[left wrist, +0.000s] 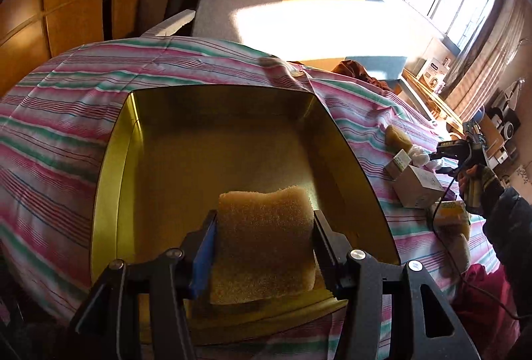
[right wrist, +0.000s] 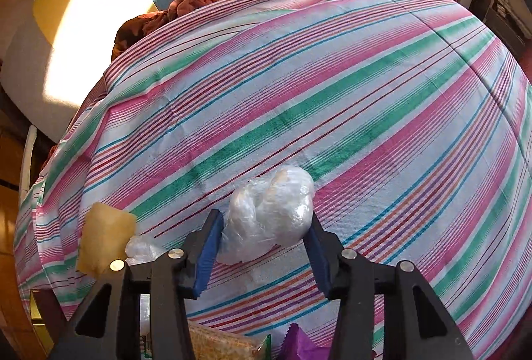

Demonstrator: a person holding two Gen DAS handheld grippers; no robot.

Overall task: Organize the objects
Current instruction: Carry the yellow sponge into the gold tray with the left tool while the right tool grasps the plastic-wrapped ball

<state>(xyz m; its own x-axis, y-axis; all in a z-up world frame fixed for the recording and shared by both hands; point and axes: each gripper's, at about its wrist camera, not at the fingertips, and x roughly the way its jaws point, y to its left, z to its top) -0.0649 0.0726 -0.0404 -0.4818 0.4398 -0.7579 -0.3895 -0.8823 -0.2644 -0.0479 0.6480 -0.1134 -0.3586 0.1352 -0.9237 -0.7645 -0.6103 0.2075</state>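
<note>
My left gripper is shut on a tan sponge, pinched between its two pads and held over the open gold tin, near its front edge. The tin's floor is bare. My right gripper points down at the striped cloth; its blue pads press both sides of a crumpled clear plastic wad that rests on the cloth. From the left wrist view the right gripper shows far right, held by a gloved hand.
A second tan sponge and a smaller plastic wad lie left of the right gripper. Two white boxes and a yellow packet sit right of the tin. A snack packet and purple wrapper lie below.
</note>
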